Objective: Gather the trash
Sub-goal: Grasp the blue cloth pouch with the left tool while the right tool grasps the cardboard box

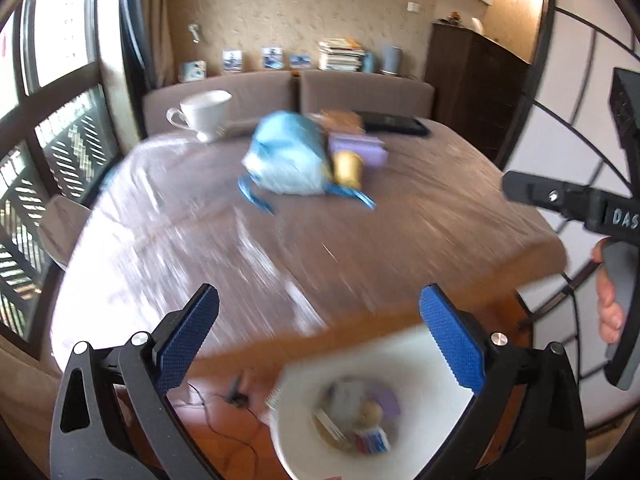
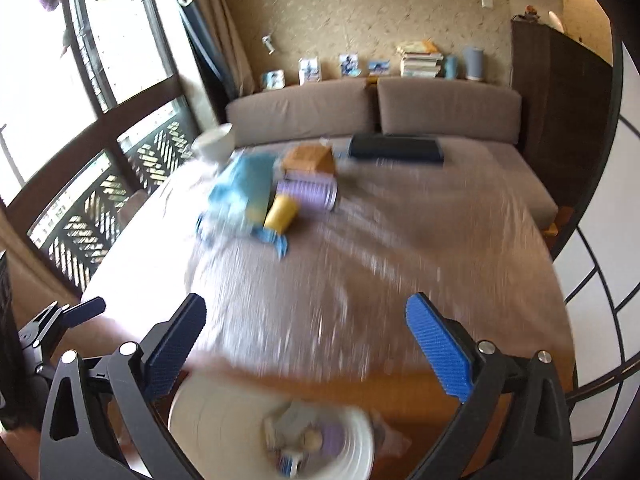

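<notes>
A white trash bin [image 1: 408, 364] stands on the floor below the table's near edge, with several scraps [image 1: 360, 416] inside; the right wrist view shows it too [image 2: 216, 412]. On the table lie a light blue bag [image 1: 286, 158], a yellow cup on its side [image 1: 347, 168], a purple pack [image 1: 360, 146] and a brown box [image 1: 342, 120]. My left gripper [image 1: 320, 340] is open and empty above the bin. My right gripper [image 2: 306, 344] is open and empty over the table's near edge. The frames are motion-blurred.
A round table with a brown cloth under clear plastic [image 1: 280, 240]. A white teacup [image 1: 204, 114] stands at its far left, a dark tablet [image 1: 394, 124] at the far side. A sofa [image 2: 448, 112] is behind, windows at left, a dark cabinet [image 1: 476, 80] at right.
</notes>
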`<state>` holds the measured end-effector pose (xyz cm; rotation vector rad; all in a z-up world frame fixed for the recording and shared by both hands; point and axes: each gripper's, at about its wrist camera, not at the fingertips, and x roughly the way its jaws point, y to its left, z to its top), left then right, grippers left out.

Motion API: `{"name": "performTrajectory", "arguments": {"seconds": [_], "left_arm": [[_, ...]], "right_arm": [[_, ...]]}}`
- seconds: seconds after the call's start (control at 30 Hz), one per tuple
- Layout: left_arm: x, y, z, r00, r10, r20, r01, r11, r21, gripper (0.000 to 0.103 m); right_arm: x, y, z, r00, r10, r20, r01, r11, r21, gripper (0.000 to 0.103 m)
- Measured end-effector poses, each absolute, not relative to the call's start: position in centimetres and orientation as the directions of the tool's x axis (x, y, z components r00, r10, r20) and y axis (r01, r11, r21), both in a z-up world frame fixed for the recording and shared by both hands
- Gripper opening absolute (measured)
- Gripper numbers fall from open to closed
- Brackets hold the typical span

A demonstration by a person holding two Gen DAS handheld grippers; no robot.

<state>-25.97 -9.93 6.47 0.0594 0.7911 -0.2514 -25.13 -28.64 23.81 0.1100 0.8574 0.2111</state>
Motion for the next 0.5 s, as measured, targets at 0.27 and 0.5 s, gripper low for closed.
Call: {"name": "performTrajectory", "arguments": {"seconds": [0.27, 0.5], "left_arm": [[-15.4, -8.9, 6.4, 0.654, -0.193, -0.732, 0.199, 0.977, -0.080, 0.101], [-9.2, -9.8, 5.3, 0.625, -0.207, -0.753, 0.198, 0.975, -0.104, 0.101]], "right_arm": [[-12.2, -26.4, 23.0, 0.608, 0.157, -0.779, -0.049, 0.986, 0.160, 0.099], [-3.2, -23.8, 18.7, 0.506, 0.121, -0.854, -0.023, 0.992, 0.127, 0.099]]}}
